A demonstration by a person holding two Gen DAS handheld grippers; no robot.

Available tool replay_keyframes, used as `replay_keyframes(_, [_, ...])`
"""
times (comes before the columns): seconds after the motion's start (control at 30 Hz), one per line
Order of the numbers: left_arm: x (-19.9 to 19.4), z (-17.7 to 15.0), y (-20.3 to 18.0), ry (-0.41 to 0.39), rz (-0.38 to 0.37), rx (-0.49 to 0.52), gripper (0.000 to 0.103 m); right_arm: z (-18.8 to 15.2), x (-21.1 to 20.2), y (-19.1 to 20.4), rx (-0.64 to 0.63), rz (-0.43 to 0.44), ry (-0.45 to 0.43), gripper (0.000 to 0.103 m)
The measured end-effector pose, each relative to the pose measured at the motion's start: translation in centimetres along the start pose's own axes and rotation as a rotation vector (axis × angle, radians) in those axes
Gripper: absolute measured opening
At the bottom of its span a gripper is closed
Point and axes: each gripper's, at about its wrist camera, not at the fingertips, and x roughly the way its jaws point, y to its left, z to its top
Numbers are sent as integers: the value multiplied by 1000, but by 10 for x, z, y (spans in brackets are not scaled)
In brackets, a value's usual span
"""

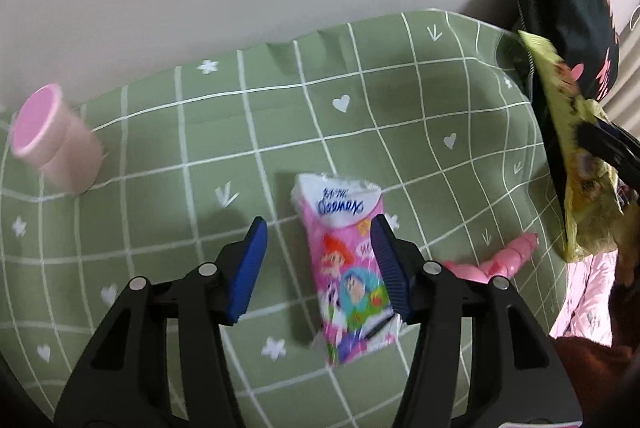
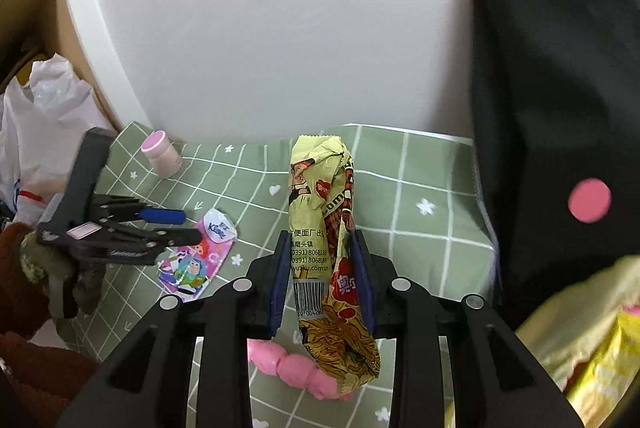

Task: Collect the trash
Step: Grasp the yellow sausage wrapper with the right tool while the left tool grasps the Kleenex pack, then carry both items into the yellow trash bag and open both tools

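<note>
- Wrapper, yellow noodle packet (image 2: 332,240): clamped between the pads of your right gripper (image 2: 322,280), lifted off the green tablecloth (image 2: 420,163), long axis running 12 to 6 in the right wrist view.
- Tissue pack, pink cartoon print (image 1: 348,268): flat on the cloth, long axis roughly 12 to 6 in the left wrist view, lying between the tips of your left gripper (image 1: 318,268), nearer the 3 o'clock pad.
- Left jaws: part open, straddling the pack; contact cannot be told.
- Nearer hand for the pack: your left.
- Pink cup (image 1: 52,143): 10 o'clock, well apart.
</note>
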Motion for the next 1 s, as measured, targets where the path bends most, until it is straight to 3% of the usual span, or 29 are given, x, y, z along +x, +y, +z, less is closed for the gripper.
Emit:
replay_keyframes(0.1, [15, 10, 1, 44, -25, -16, 32, -7, -2, 1, 30, -16, -14, 28])
replay_keyframes(0.17, [20, 13, -1, 53, -40, -15, 8, -12, -7, 3, 44, -30, -29, 28])
replay_keyframes(0.3, [-3, 16, -13, -43, -39, 21, 5, -18, -24, 2, 58, -55, -73, 28])
replay_keyframes(0.53, [-81, 31, -60, -312, -19, 151, 5, -27, -63, -4, 111, -105, -159, 28])
replay_keyframes(0.77, [-115, 42, -104, -407, -89, 226, 5, -28, -104, -10, 129, -159, -234, 28])
replay_keyframes(1.0, [-119, 51, -146, -426, -183, 284, 5, -34, -156, -24, 146, -242, -309, 28])
